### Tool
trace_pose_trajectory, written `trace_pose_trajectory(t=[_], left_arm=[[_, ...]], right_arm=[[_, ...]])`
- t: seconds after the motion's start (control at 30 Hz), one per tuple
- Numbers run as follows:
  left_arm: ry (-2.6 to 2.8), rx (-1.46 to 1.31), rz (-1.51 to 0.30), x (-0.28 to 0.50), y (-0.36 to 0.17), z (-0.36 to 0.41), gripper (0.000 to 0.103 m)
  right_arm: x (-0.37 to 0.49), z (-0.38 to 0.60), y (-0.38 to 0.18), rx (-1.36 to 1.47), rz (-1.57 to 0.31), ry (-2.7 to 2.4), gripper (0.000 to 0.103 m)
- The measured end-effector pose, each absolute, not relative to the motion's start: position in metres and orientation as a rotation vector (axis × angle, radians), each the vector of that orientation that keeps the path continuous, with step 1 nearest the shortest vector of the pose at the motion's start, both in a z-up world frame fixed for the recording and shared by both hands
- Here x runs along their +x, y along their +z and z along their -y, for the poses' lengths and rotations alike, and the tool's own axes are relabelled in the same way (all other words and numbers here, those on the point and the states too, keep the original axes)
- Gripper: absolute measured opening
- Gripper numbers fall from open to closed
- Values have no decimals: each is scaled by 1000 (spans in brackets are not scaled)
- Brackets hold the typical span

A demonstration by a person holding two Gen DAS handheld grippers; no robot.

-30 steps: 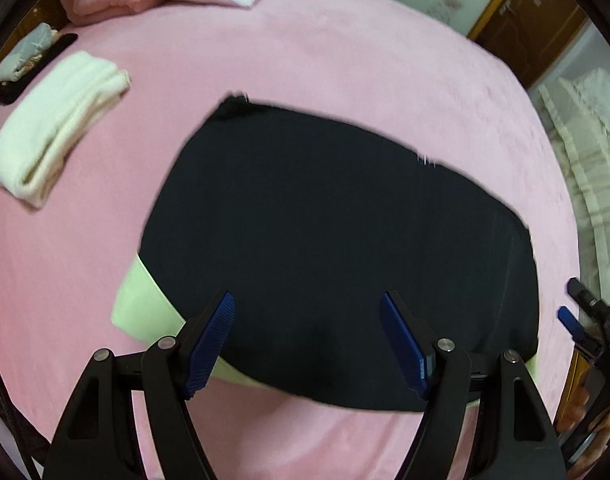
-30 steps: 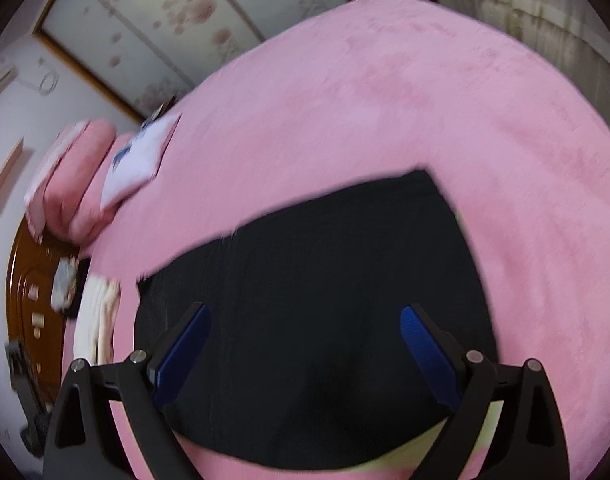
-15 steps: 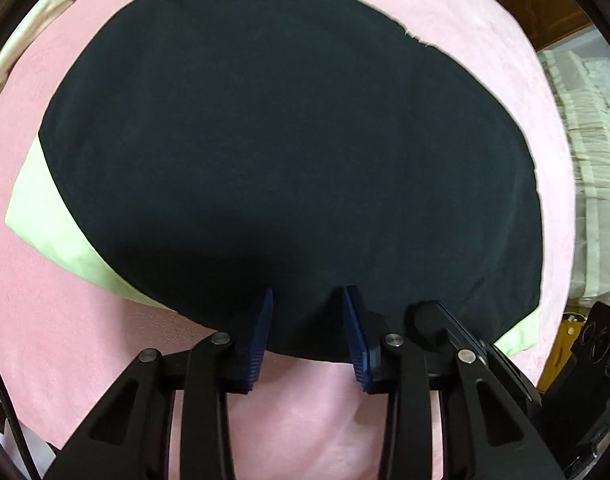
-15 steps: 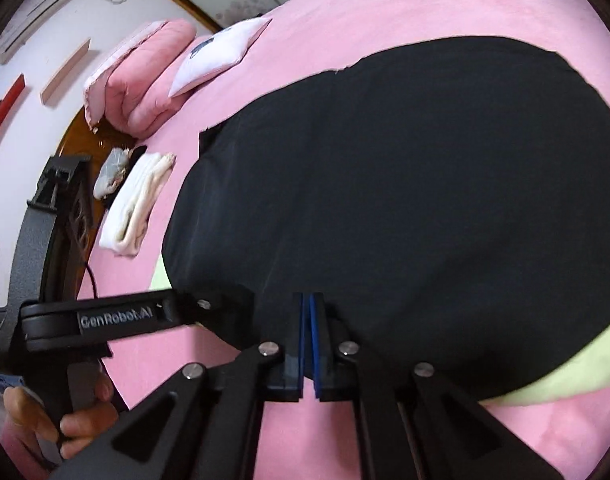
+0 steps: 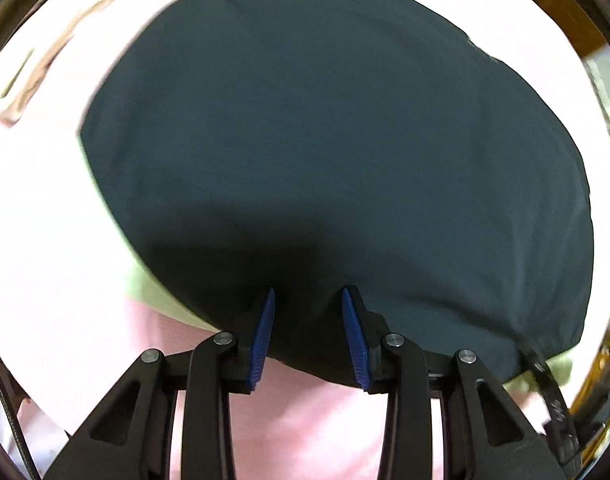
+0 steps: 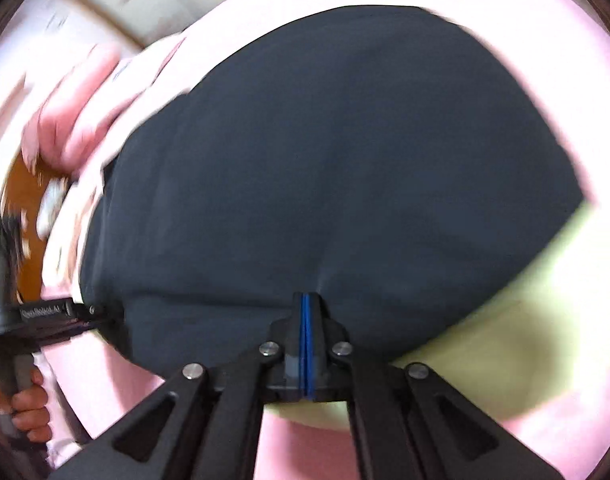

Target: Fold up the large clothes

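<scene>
Dark garment (image 5: 337,152) spread flat on pink bed cover (image 5: 57,208), near hem lying close to the cover's near edge, pale green layer (image 6: 517,320) peeking out beneath at both near corners. Left gripper (image 5: 308,332) pointing straight down over the near hem, blue pads (image 5: 265,328) part-way apart with a bunched fold of dark cloth between them, having just been closing; whether pressing on the fold or merely flanking it cannot be told. Right gripper (image 6: 306,320) angled steeply down at the same hem toward the garment's right near corner, jaws just brought fully together, blue pads meeting in a thin line and cloth puckering up toward the tips (pinch looks real, fabric drawn into a crease). Seen from the right wrist, left-hand tool at the far left edge of the picture, gripped by a hand (image 6: 25,408) around its handle. White lettering on that tool's black body, blurred, roughly "GenRobot.AI" (image 6: 41,312). Background smeared, pink folded bedding (image 6: 77,108) at the far edge of the cover.
</scene>
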State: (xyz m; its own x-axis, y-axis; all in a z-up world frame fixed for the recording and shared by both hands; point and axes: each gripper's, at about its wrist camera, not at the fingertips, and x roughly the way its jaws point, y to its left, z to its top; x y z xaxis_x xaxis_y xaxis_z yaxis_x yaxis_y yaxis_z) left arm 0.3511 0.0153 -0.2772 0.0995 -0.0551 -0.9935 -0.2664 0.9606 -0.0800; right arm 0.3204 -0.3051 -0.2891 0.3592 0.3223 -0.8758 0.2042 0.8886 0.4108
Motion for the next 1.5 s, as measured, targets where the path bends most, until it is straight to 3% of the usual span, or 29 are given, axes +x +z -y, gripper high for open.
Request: trace_pose_trajectory(t=[0.13, 0.3, 0.47, 0.63, 0.9, 1.03, 1.27, 1.47, 1.5], left_arm=[[348, -61, -1425, 350, -281, -42, 36], [513, 89, -1385, 353, -297, -104, 36], [458, -215, -1452, 344, -277, -141, 36], [195, -295, -1485, 334, -258, -89, 36], [-130, -189, -1564, 340, -291, 25, 38], [-150, -160, -1531, 363, -297, 45, 47], [-177, -282, -1359, 420, -275, 41, 47], [-142, -239, -1255, 454, -285, 50, 47], [-128, -196, -1229, 455, -285, 53, 43]], right_arm=[[295, 353, -285, 473, -1208, -111, 0], [284, 347, -270, 210, -1208, -280, 0], [270, 332, -239, 298, -1080, -242, 0], [282, 272, -231, 465, -1071, -21, 0], [315, 181, -258, 601, -1124, 222, 0], [351, 184, -278, 656, -1095, 232, 0], [407, 180, -285, 364, -1041, 252, 0], [427, 204, -291, 394, -967, 261, 0], [432, 212, -293, 419, -963, 243, 0]])
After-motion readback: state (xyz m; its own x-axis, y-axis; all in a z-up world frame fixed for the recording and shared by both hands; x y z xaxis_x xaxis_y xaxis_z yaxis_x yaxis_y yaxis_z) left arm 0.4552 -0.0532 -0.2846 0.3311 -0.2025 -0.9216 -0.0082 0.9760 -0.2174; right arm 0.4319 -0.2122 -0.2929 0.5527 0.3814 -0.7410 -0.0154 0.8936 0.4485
